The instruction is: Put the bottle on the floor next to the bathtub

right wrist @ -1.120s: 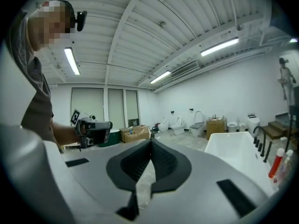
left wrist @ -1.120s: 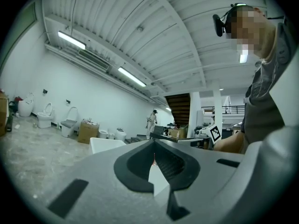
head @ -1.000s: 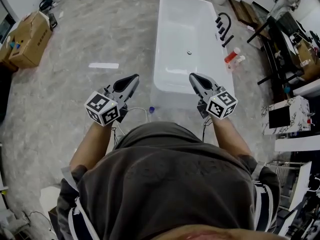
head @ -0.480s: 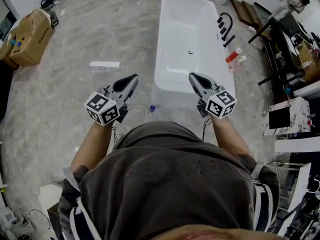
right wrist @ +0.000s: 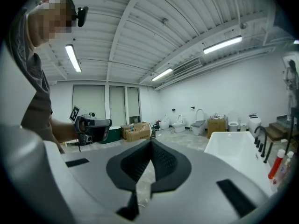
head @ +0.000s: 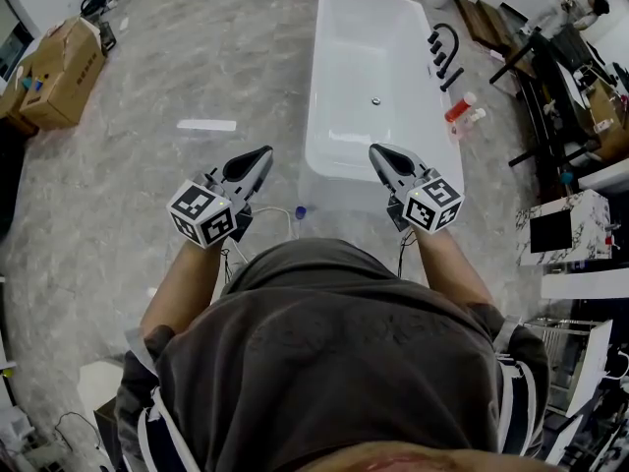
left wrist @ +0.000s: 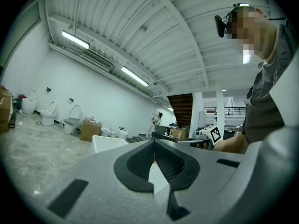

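**A:** What changed in the last second?

**B:** Almost nothing. The left gripper [head: 261,155] and right gripper [head: 379,152] stay raised over the bathtub's [head: 316,77] near end, claws closed and empty. A red bottle [head: 458,107] stands at its right edge. I can't tell whether it is on the rim or the floor.

Ahead of you the bathtub [head: 378,87] lies lengthwise on the floor [head: 197,47]. On its right rim stands the faucet [head: 440,52], with two bottles [head: 458,107] just nearer you along that side. Far left of the bathtub sit cardboard boxes [head: 59,72]; a flat strip [head: 206,125] lies on the floor between.
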Available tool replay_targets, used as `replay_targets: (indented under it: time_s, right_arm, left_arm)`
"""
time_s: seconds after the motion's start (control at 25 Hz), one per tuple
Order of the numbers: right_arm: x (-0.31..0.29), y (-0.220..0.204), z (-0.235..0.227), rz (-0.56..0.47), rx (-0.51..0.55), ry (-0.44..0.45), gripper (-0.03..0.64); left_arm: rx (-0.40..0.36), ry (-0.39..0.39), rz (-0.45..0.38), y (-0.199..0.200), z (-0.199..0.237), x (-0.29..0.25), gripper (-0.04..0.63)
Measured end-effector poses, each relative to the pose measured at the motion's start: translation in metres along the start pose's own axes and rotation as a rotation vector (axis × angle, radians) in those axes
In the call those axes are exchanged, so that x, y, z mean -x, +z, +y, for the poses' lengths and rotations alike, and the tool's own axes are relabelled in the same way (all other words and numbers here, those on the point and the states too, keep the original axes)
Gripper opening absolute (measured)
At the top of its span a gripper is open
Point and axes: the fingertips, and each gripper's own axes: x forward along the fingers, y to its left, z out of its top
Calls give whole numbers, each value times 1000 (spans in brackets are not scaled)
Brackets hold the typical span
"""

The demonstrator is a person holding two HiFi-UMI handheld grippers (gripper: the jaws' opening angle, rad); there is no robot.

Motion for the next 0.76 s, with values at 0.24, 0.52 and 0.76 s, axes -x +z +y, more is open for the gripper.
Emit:
replay_targets:
  time_s: [0.24, 0.52, 0.76]
  right_arm:
    - [2, -2, 2, 4, 6, -3, -9]
    - [4, -4, 2, 13, 13, -3, -9]
    - [3, -4, 2, 15, 18, 0, -9]
  left_arm:
    - [-6, -5, -2, 1, -2, 0, 6]
    - [-7, -5, 3, 2, -5, 0, 6]
    - [-7, -9, 3, 2, -5, 0, 6]
